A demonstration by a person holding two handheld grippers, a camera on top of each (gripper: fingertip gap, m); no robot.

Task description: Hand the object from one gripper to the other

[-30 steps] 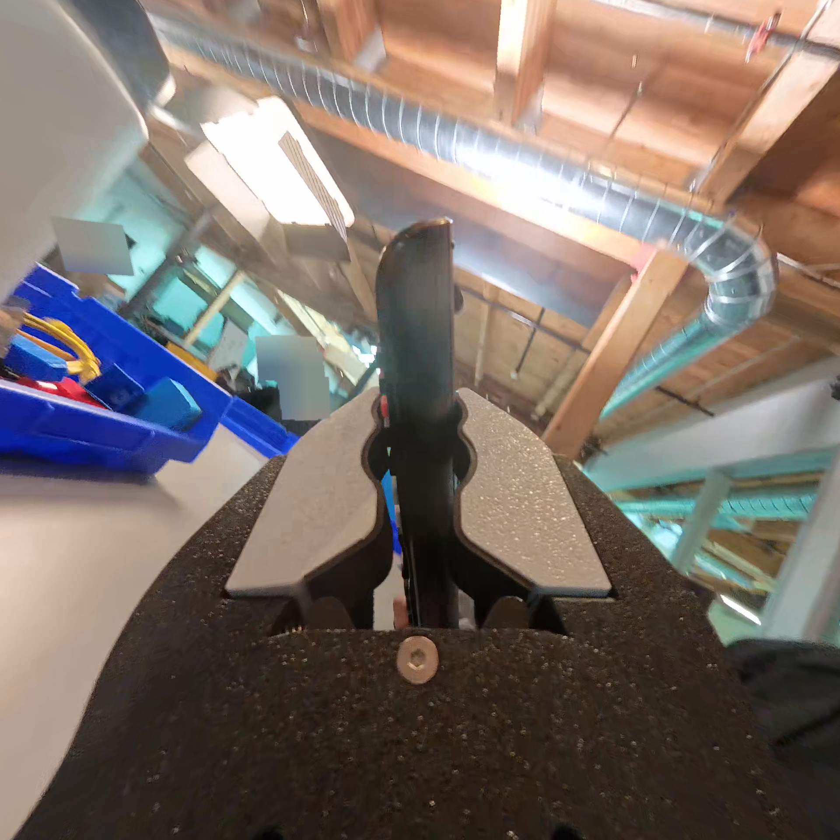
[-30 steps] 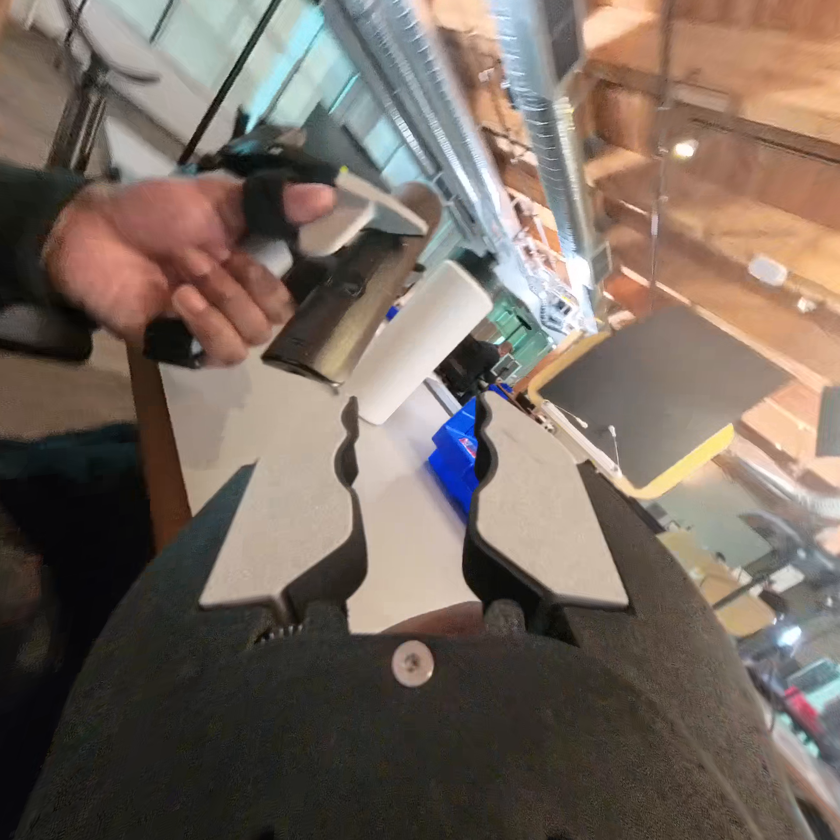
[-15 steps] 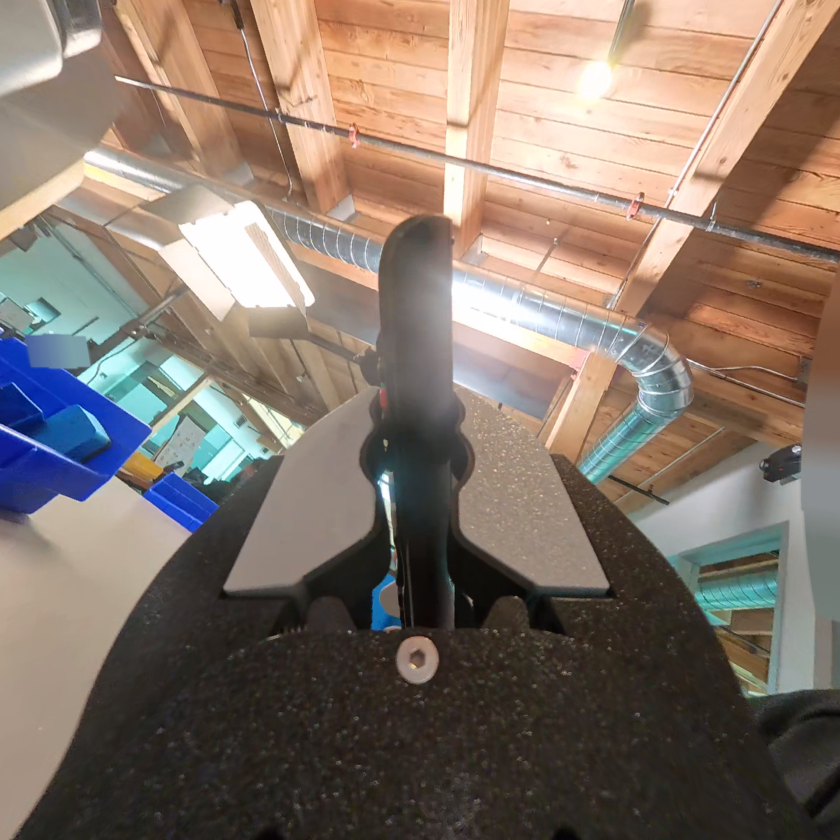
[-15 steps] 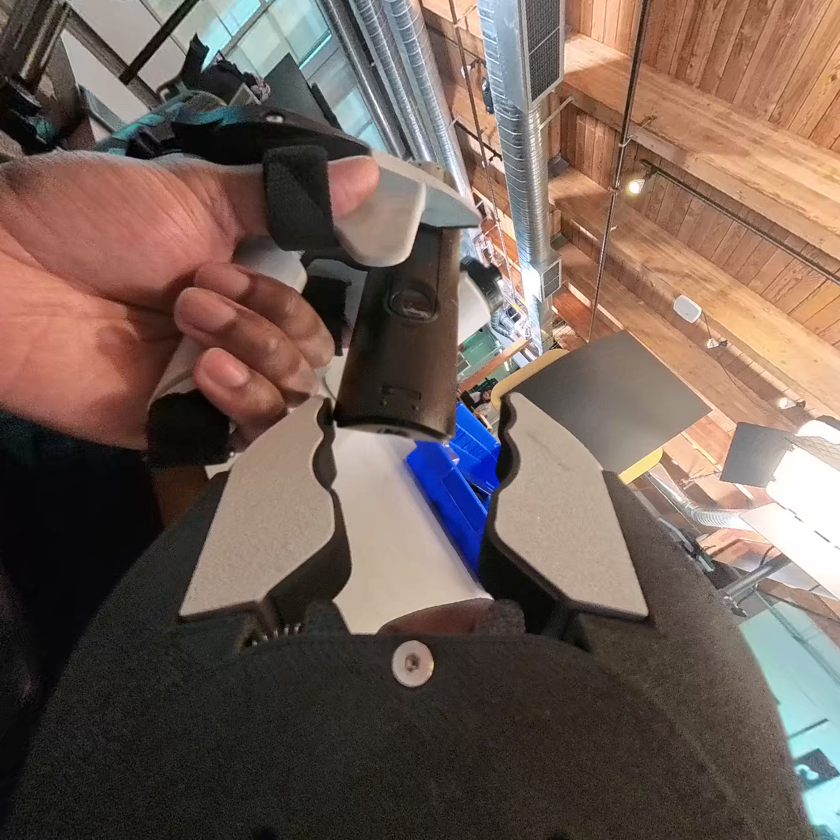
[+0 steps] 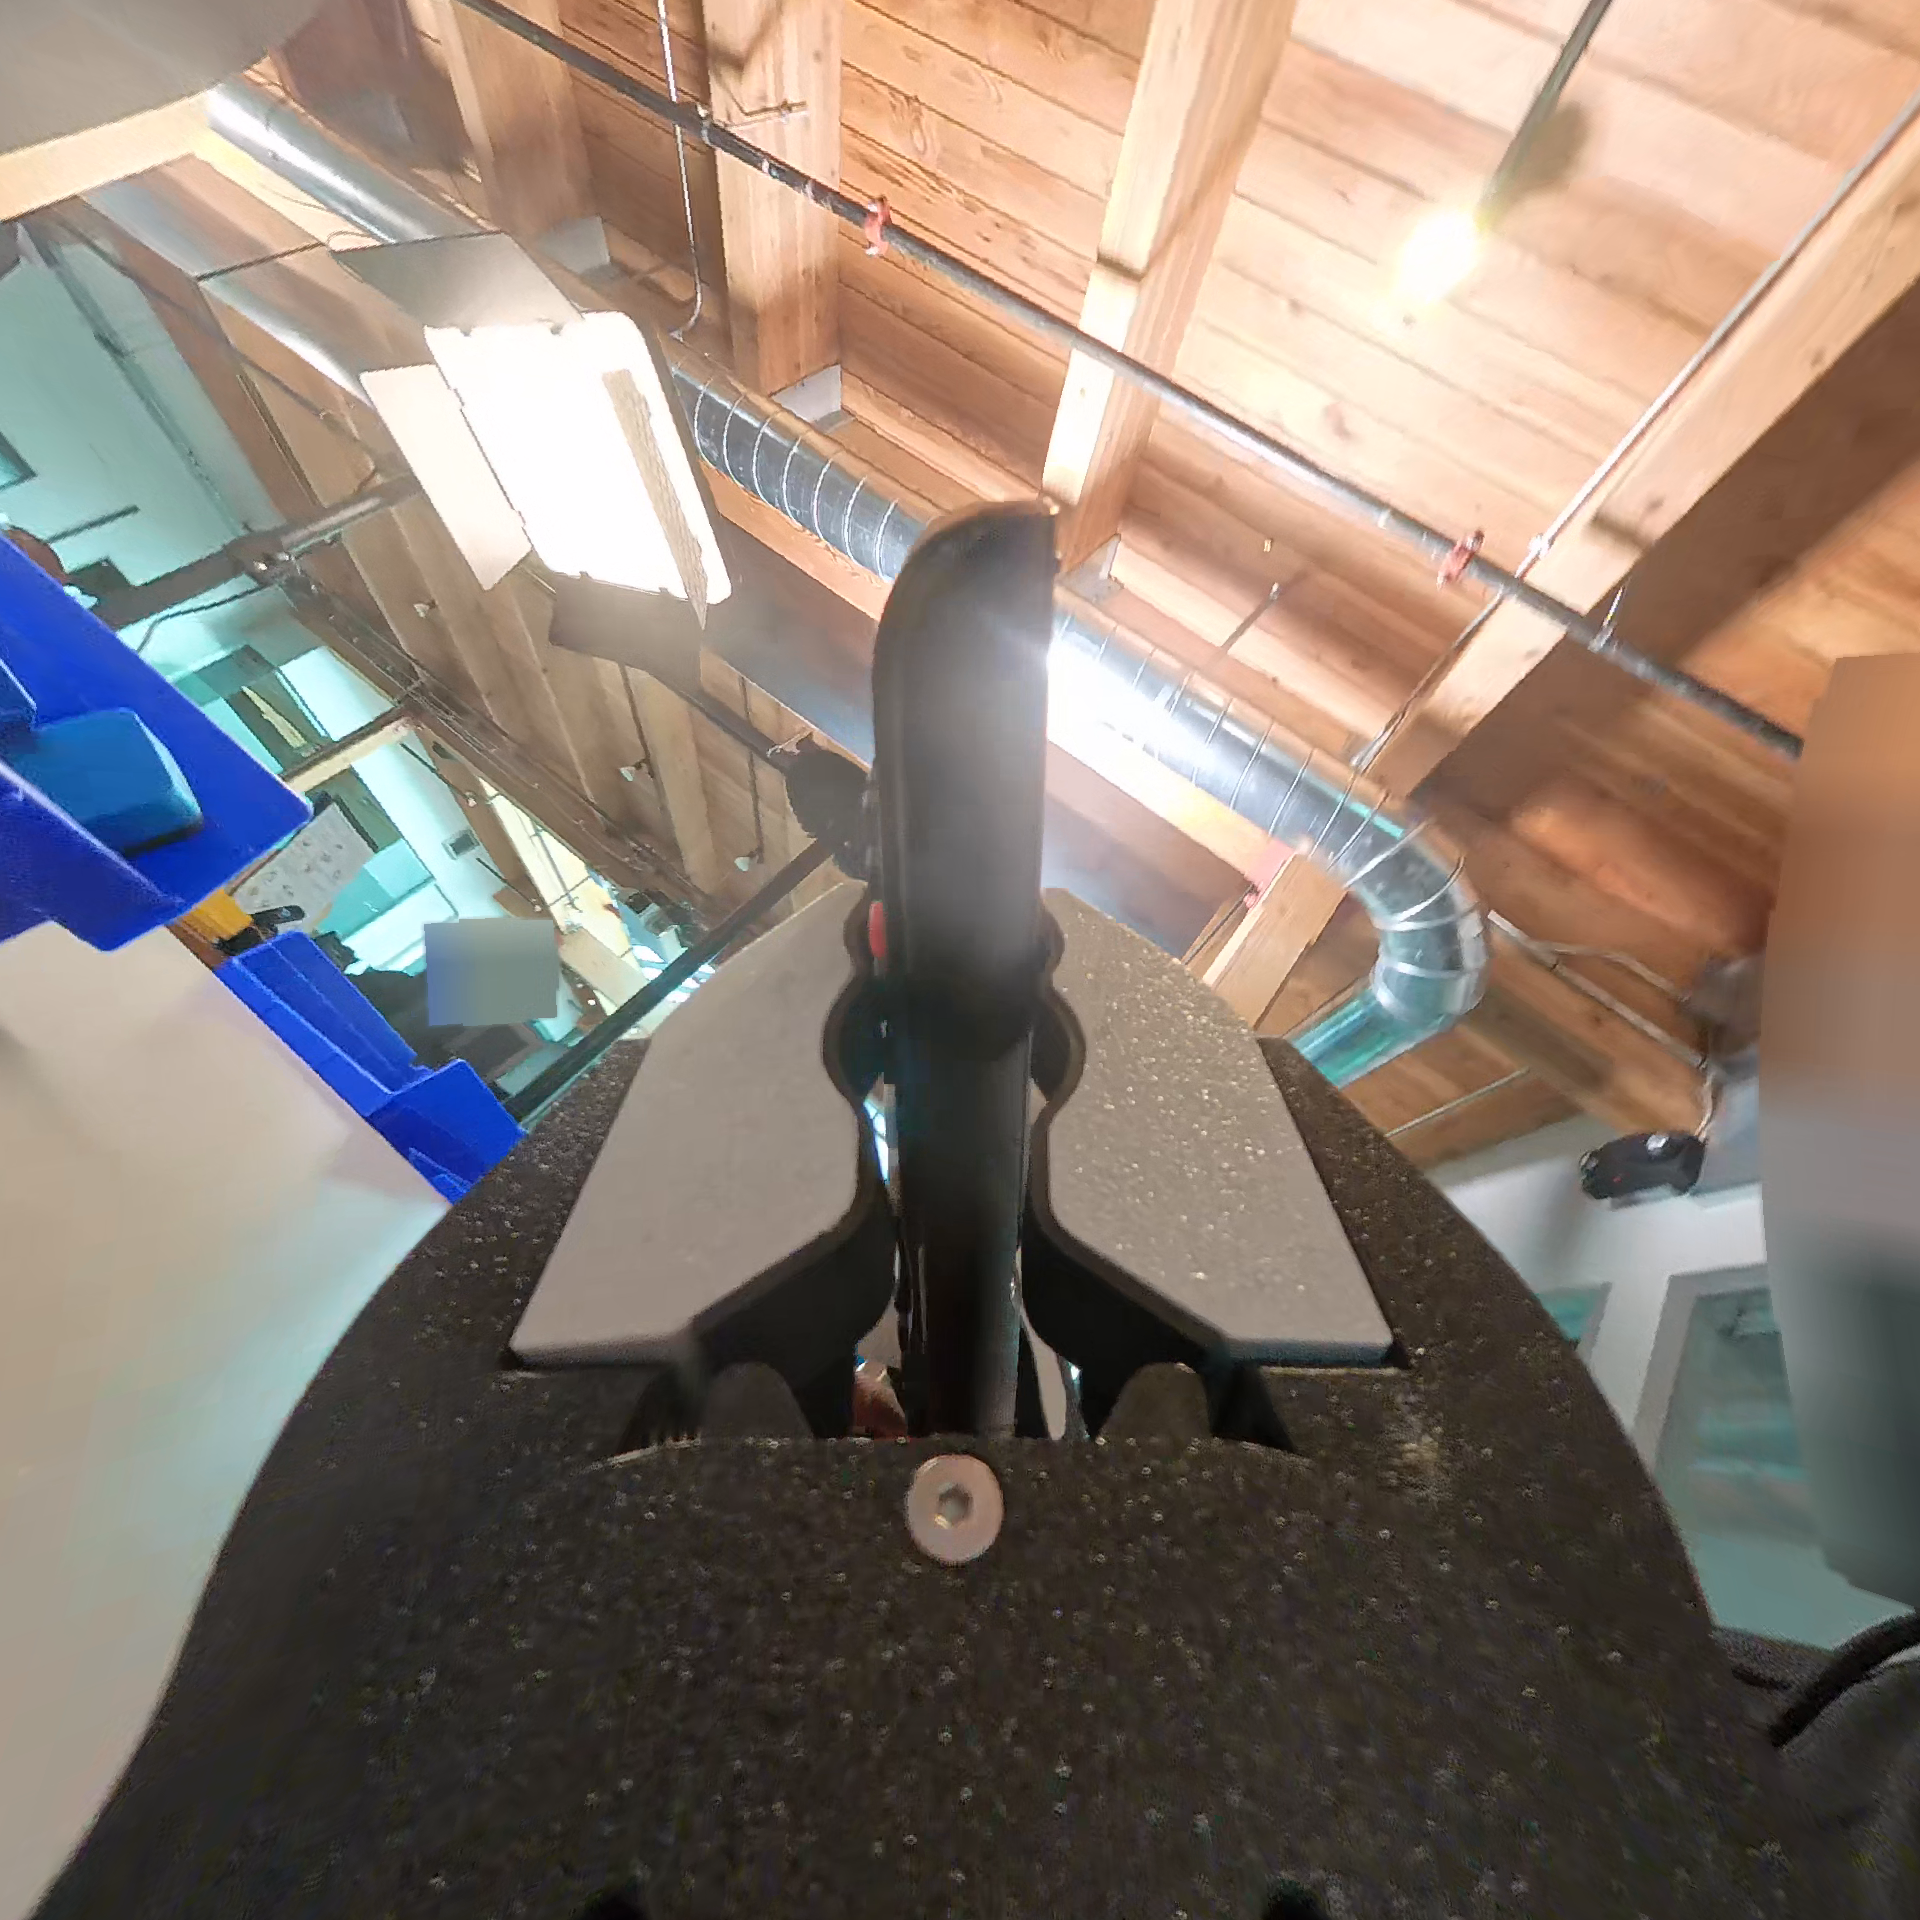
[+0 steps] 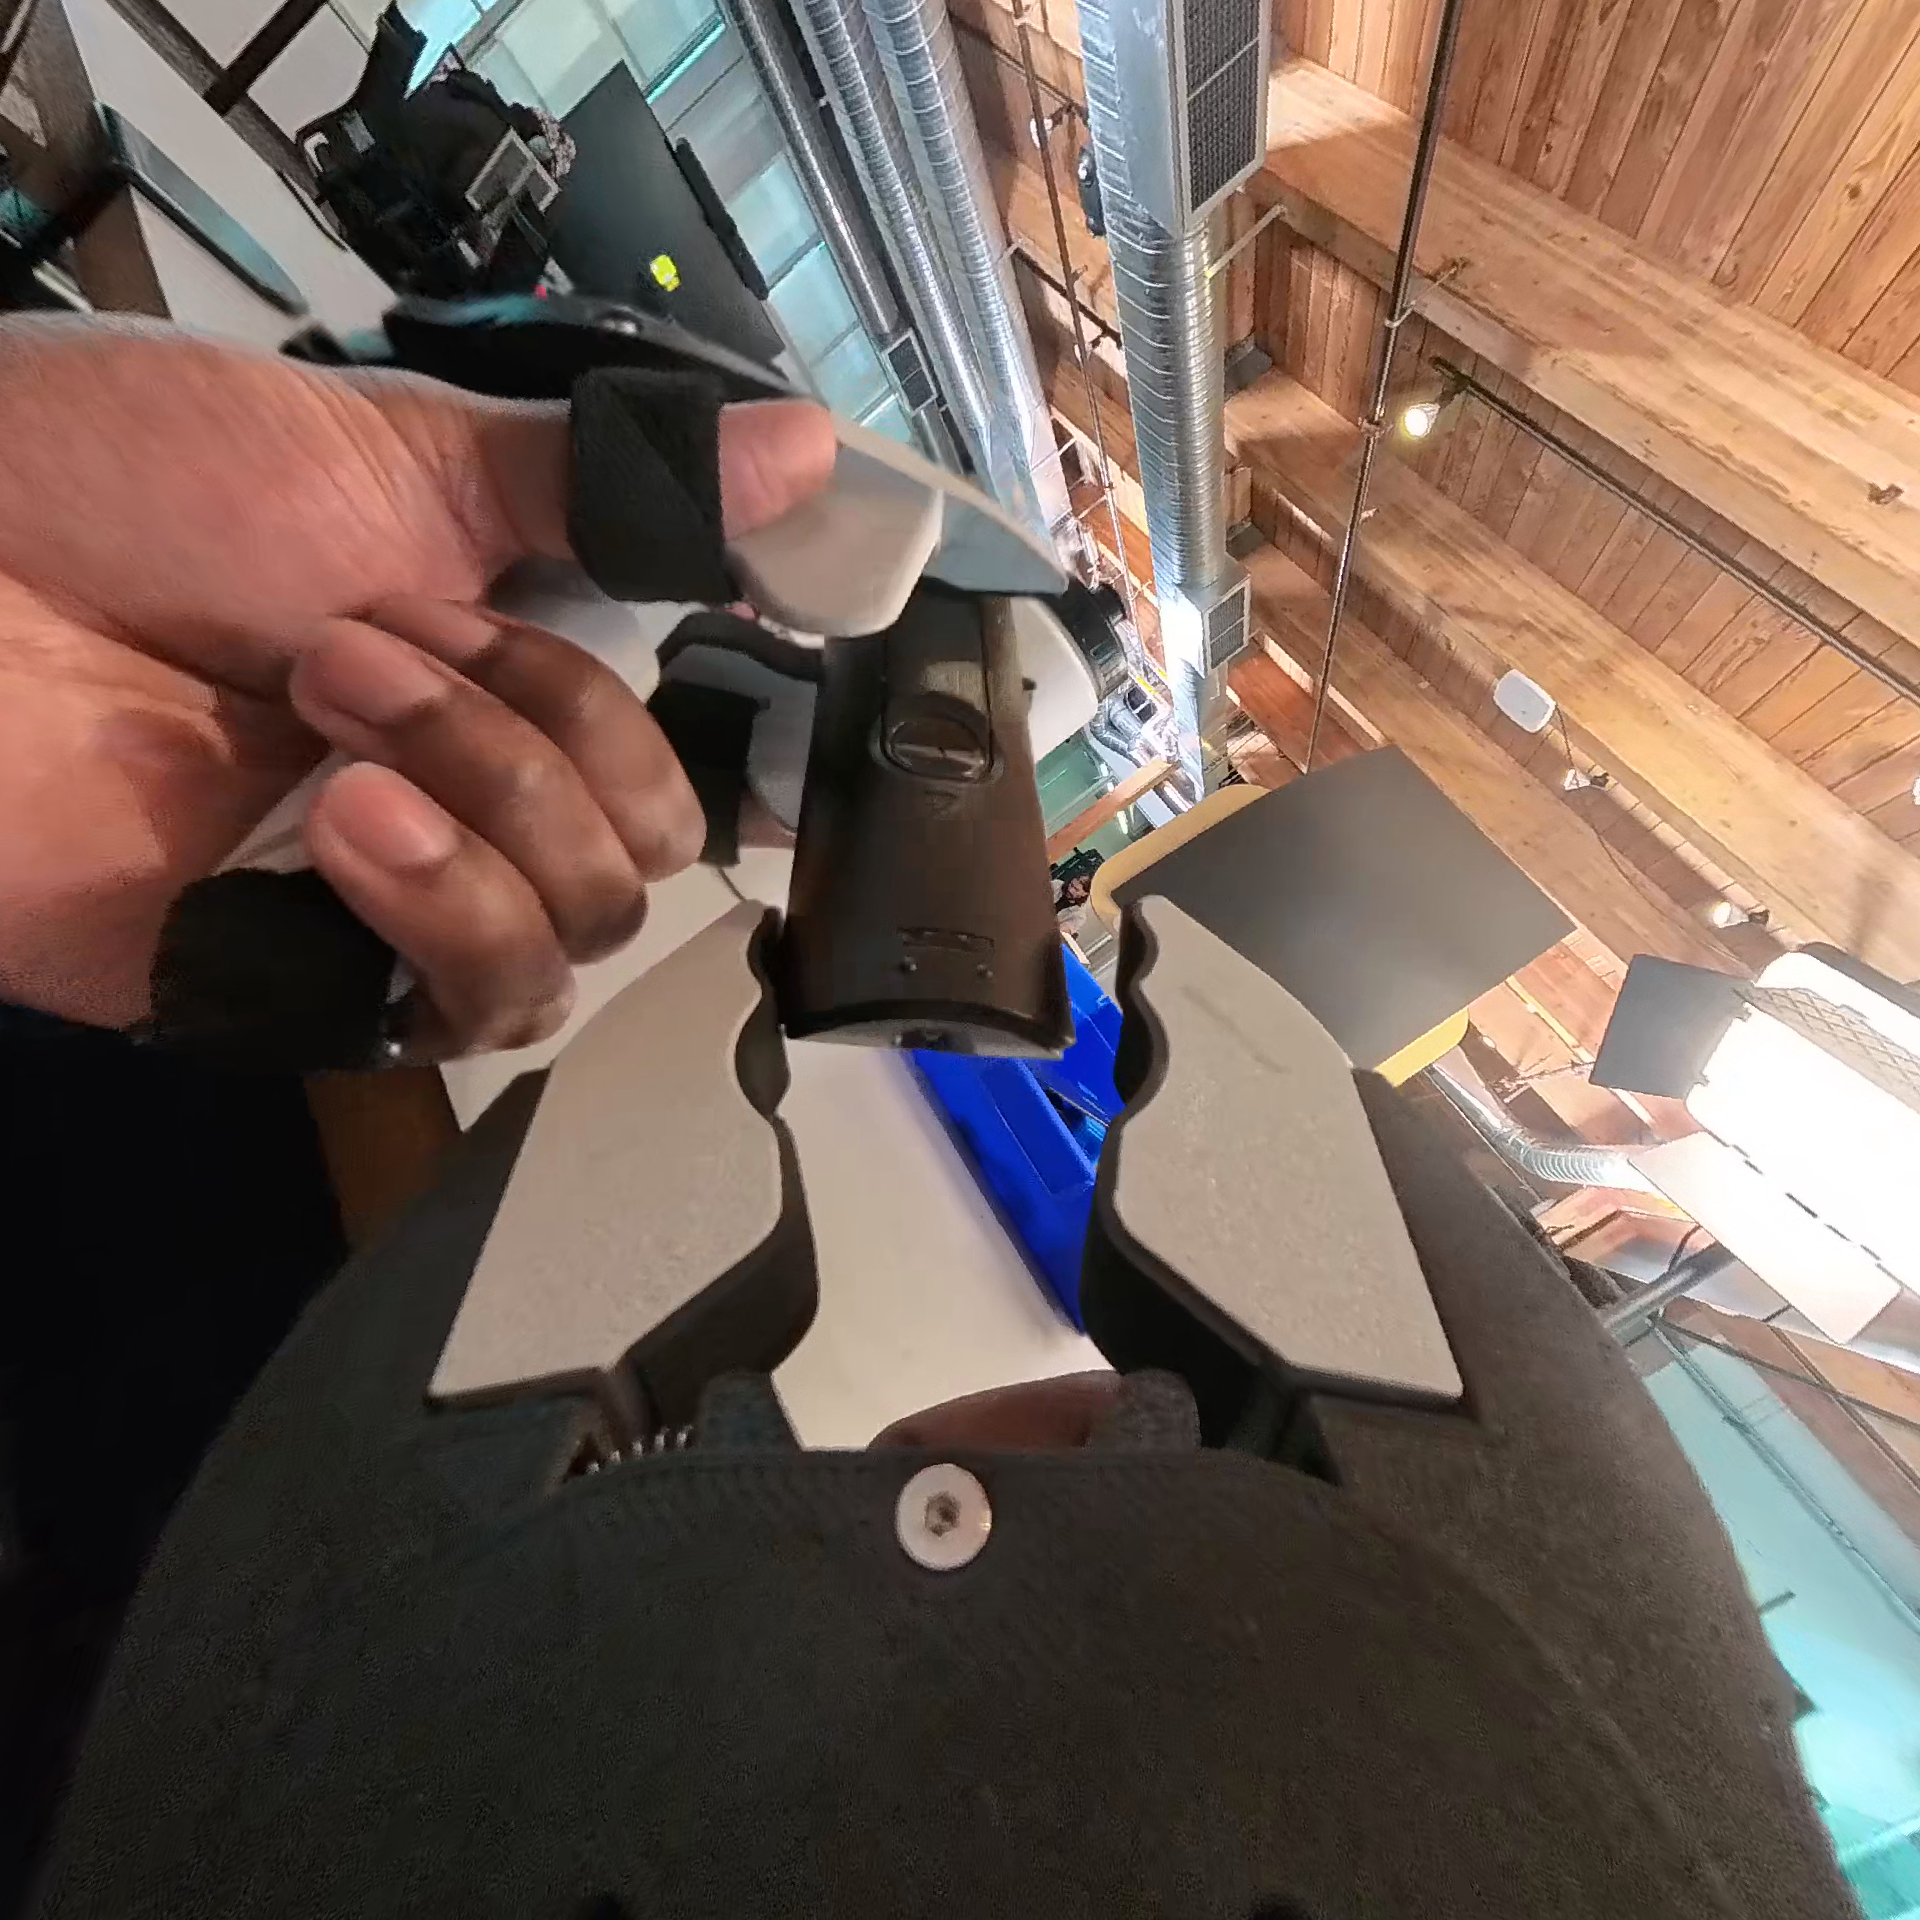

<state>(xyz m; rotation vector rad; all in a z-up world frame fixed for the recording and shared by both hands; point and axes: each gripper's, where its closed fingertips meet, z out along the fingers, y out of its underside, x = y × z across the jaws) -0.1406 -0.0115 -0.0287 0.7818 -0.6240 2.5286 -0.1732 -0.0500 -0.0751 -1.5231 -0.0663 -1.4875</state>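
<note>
A long black device (image 5: 961, 790) stands upright in my left gripper (image 5: 951, 935), which is shut on its lower part. In the right wrist view the same black device (image 6: 920, 831) hangs end-first from the left gripper (image 6: 894, 540), held by a person's hand (image 6: 343, 644). My right gripper (image 6: 940, 925) is open. The device's near end sits between its fingertips, close to the left finger (image 6: 644, 1132) and apart from the right finger (image 6: 1257, 1164).
Blue bins (image 5: 125, 769) stand on a white table (image 5: 156, 1299) at the left; one blue bin also shows in the right wrist view (image 6: 1023, 1132). Wooden ceiling beams, silver ducts (image 5: 1247, 769) and a bright light panel (image 5: 561, 468) are overhead. My hands' fingertips stand some 7 centimeters from each other.
The left gripper has tilted further up toward the ceiling with the device. The device's end has come in between my open right fingers, which were well short of it a second ago.
</note>
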